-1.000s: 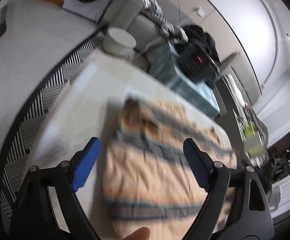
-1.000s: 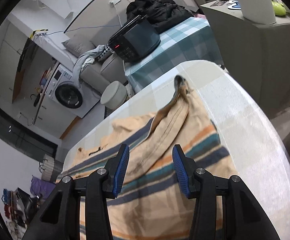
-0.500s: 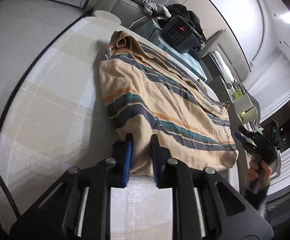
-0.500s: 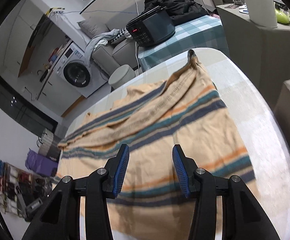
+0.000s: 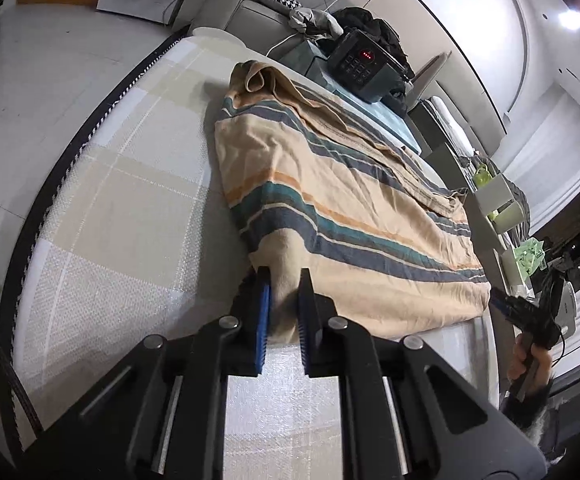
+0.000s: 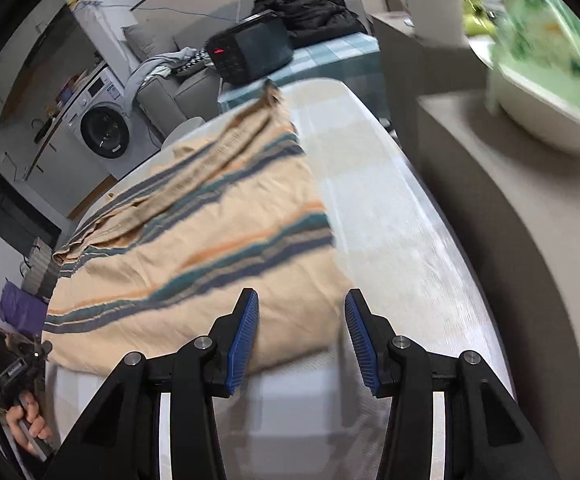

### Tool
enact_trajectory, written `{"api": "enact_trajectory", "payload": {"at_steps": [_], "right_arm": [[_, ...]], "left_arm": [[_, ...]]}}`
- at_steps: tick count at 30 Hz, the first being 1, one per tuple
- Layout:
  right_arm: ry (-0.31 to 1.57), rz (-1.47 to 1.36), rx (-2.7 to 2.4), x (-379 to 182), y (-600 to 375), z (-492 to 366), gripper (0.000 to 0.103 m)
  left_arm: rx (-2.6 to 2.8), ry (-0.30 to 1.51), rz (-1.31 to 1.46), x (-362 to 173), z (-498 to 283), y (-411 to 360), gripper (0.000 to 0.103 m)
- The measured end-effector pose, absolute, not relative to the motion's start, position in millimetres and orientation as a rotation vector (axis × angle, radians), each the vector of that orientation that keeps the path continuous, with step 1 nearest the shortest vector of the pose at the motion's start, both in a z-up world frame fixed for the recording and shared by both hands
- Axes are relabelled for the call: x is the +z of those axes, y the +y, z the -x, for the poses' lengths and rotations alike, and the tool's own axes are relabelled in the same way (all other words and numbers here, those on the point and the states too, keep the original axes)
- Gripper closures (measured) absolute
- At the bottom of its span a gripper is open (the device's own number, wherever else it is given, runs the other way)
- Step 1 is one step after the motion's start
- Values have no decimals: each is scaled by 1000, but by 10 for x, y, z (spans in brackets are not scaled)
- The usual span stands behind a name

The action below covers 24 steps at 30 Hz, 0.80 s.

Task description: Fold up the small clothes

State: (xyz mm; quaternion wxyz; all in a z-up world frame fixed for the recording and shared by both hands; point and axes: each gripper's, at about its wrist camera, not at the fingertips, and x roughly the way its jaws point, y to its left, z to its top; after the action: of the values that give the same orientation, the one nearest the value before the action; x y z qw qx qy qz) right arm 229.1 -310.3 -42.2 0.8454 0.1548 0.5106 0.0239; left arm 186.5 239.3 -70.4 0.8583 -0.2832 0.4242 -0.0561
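Observation:
A peach garment point(image 5: 329, 200) with blue, teal and orange stripes lies spread on the pale checked table point(image 5: 130, 240). My left gripper point(image 5: 284, 280) is shut on the garment's near corner, with a fold of cloth pinched between the blue pads. In the right wrist view the same garment point(image 6: 210, 248) is blurred. There my right gripper point(image 6: 301, 304) hangs open over its other near corner and holds nothing. The right gripper point(image 5: 529, 312) also shows at the table's far right edge in the left wrist view, held by a hand point(image 5: 529, 364).
A black box with a red display point(image 5: 363, 60) stands on a teal checked table behind. A washing machine point(image 6: 102, 128) and a sofa with clothes are farther back. A grey cabinet point(image 6: 489, 160) with a white tub point(image 6: 537, 120) stands close to the table's right side.
My left gripper came down to the garment's near corner and shut on it. My right gripper drew back along the garment to its near right corner, still open.

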Motion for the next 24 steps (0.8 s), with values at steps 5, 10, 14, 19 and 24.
{"api": "enact_trajectory", "payload": {"at_steps": [5,10,14,19,24], "right_arm": [[1051,-437,114,-550,-3216,-2345,57],[1055,-427,145,-624,-3108,-2484,82],[1021,-375,138,-576,-3055,-2369,94],[1075,-359,155,-546,-3061,-2155,94],[1094,-343,162,-450,-3171,-1700,94]], "left_arm": [[-115,895,626,-737,-1906,2400,93],[-109,898,631,-743,-1921,2412,93],[-113,898,615,-739,-1886,2403,93],[-120,919,600,-725,-1787,2387,93],[-154,954,561,-700,-1429,2303,93]]}}
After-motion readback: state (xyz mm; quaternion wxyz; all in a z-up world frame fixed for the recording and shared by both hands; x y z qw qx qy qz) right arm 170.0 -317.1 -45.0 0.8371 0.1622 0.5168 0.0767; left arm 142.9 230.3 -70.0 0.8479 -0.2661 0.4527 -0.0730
